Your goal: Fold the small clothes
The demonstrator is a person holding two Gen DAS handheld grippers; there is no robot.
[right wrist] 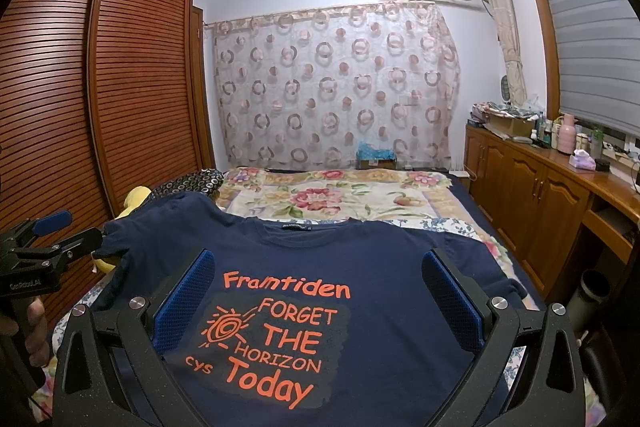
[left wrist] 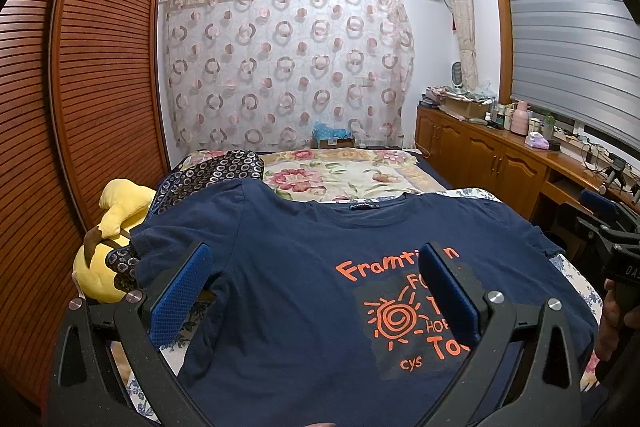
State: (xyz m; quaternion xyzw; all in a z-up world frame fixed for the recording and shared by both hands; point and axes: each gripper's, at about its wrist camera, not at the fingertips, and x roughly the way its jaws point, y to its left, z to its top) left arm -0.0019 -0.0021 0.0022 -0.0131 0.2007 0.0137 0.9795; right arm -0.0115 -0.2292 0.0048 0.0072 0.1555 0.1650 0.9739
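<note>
A navy T-shirt [left wrist: 288, 267] with an orange sun print and lettering lies spread flat, front up, on the bed; it also shows in the right wrist view [right wrist: 380, 267]. My left gripper [left wrist: 316, 259] hovers open over the shirt's left half, empty. My right gripper [right wrist: 318, 265] hovers open over the printed chest, empty. The right gripper also shows at the right edge of the left wrist view [left wrist: 612, 239]. The left gripper shows at the left edge of the right wrist view [right wrist: 60, 235], near the shirt's left sleeve.
A yellow plush toy [left wrist: 108, 251] and a dark ring-patterned pillow [left wrist: 208, 171] lie at the shirt's left. A floral blanket [left wrist: 340, 175] covers the far bed. A louvred wardrobe [left wrist: 92, 87] stands left; a wooden cabinet [left wrist: 492, 151] with clutter runs along the right.
</note>
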